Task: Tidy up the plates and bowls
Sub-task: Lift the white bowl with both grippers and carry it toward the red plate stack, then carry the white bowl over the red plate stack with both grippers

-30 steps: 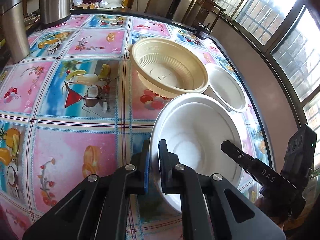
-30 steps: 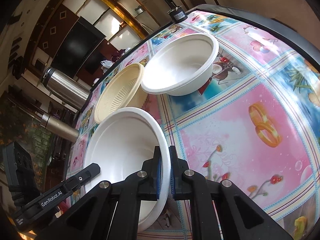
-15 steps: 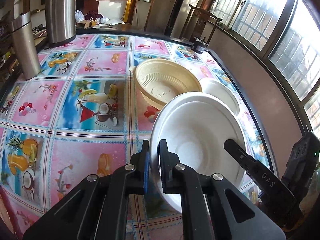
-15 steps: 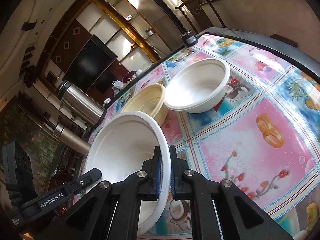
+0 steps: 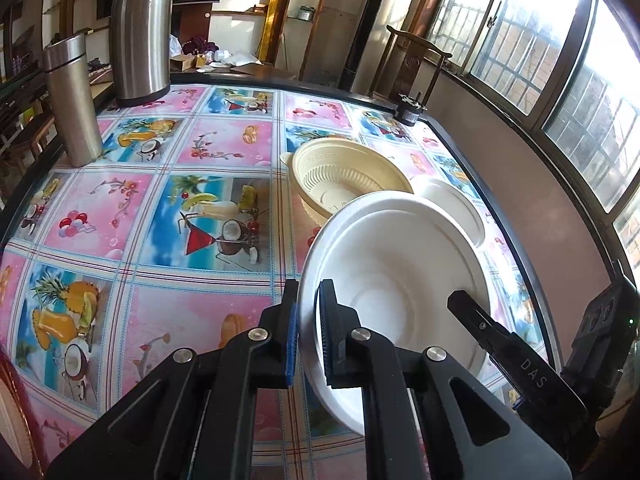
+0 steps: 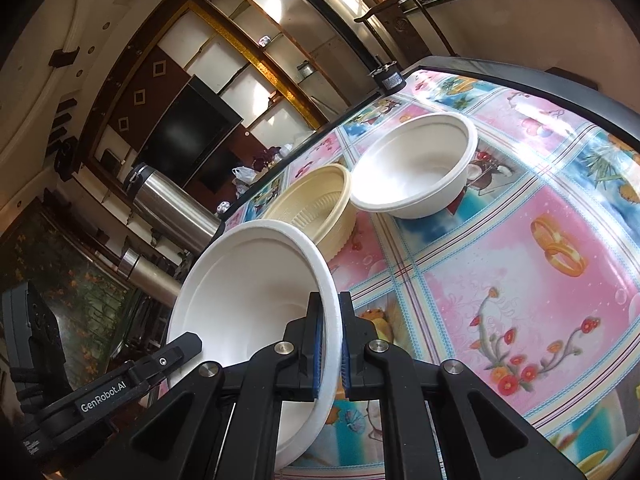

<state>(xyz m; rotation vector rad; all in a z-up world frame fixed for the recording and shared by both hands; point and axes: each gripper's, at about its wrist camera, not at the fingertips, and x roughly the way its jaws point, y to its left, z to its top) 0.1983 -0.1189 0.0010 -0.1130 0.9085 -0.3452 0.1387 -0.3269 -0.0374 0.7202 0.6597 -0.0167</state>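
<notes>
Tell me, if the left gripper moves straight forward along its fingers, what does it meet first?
Probably the cream ribbed bowl. The left gripper is shut on the rim of the white bowl it carries, and this bowl would likely reach the cream one first. Depth is unclear in the fisheye view.

Daylight floods in from the windows (image 5: 560,60) on my right, blown out white. Strong glare on the glossy tablecloth (image 6: 560,168) and the steel flask (image 5: 140,32). Room behind is dim. Heavy fisheye bending at the edges, dark vignette in the corners. Focus is sharp, no motion blur.
</notes>
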